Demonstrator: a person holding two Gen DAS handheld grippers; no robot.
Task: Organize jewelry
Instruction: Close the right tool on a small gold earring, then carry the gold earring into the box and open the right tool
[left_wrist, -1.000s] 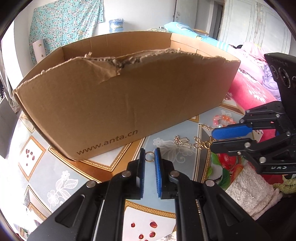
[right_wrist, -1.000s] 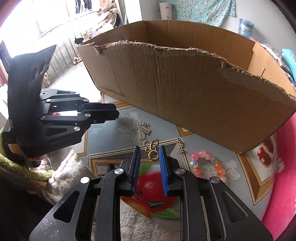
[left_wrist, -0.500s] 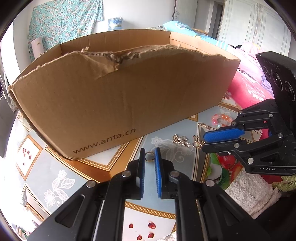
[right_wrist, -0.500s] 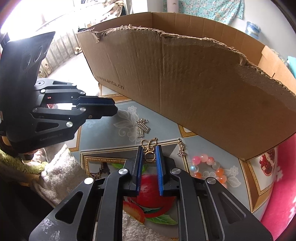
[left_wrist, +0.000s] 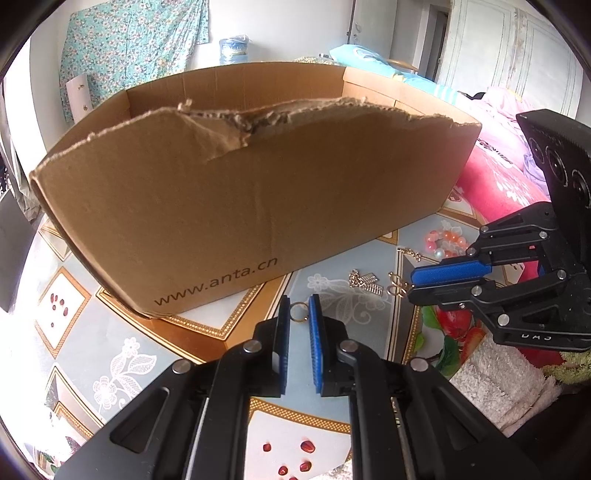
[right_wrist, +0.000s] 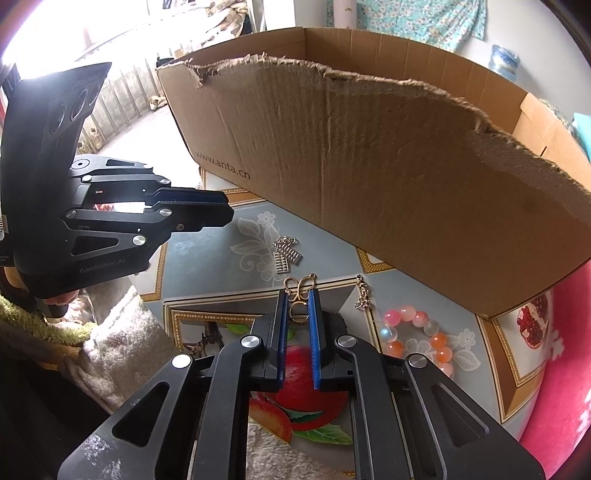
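— What is seen, largest first?
— A torn cardboard box (left_wrist: 229, 206) is set on the patterned tablecloth (left_wrist: 74, 332). A gold clasp (right_wrist: 298, 291) is clamped in the right gripper (right_wrist: 297, 306), its jaws just drawn in. A small ring (left_wrist: 298, 311) is pinched by the left gripper (left_wrist: 298, 314).

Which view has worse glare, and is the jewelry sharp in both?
Right wrist view: worse, window at top left blown out white; gold clasp between the right gripper pads is sharp. Left wrist view: milder washout at the left edge; ring in the left gripper is sharp; box bowed by fisheye.
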